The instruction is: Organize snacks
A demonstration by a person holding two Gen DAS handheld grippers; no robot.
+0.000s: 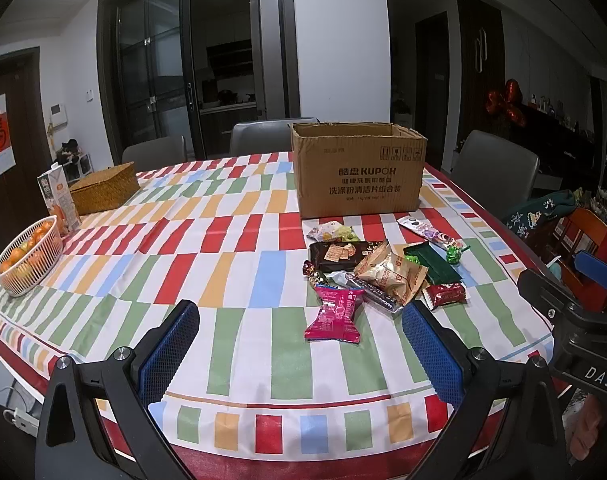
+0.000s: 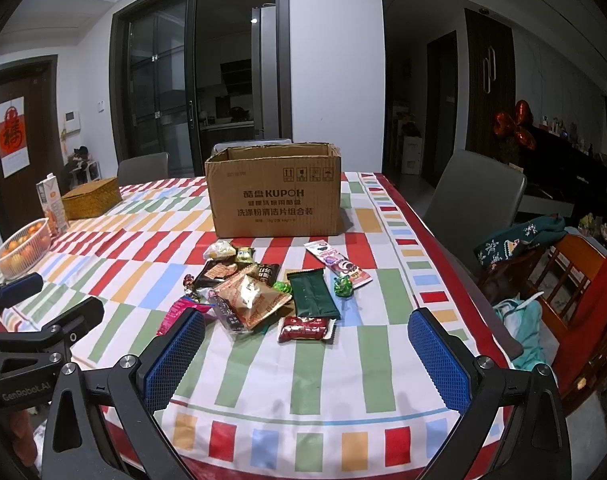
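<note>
Several snack packets lie in a loose pile (image 1: 383, 268) on the striped tablecloth, also in the right wrist view (image 2: 263, 288). Among them are a pink packet (image 1: 335, 312), a tan packet (image 2: 251, 296), a dark green bar (image 2: 313, 294) and a red packet (image 2: 305, 329). An open cardboard box (image 1: 359, 168) stands upright behind the pile, seen too in the right wrist view (image 2: 275, 192). My left gripper (image 1: 299, 344) is open and empty above the table's near edge, left of the pile. My right gripper (image 2: 307, 356) is open and empty, just in front of the pile.
At the left stand a white basket of oranges (image 1: 27, 256), a drink carton (image 1: 59, 200) and a woven box (image 1: 105, 188). Grey chairs (image 2: 475, 196) surround the table. Clothes and a wooden chair (image 2: 575, 280) are off the right edge.
</note>
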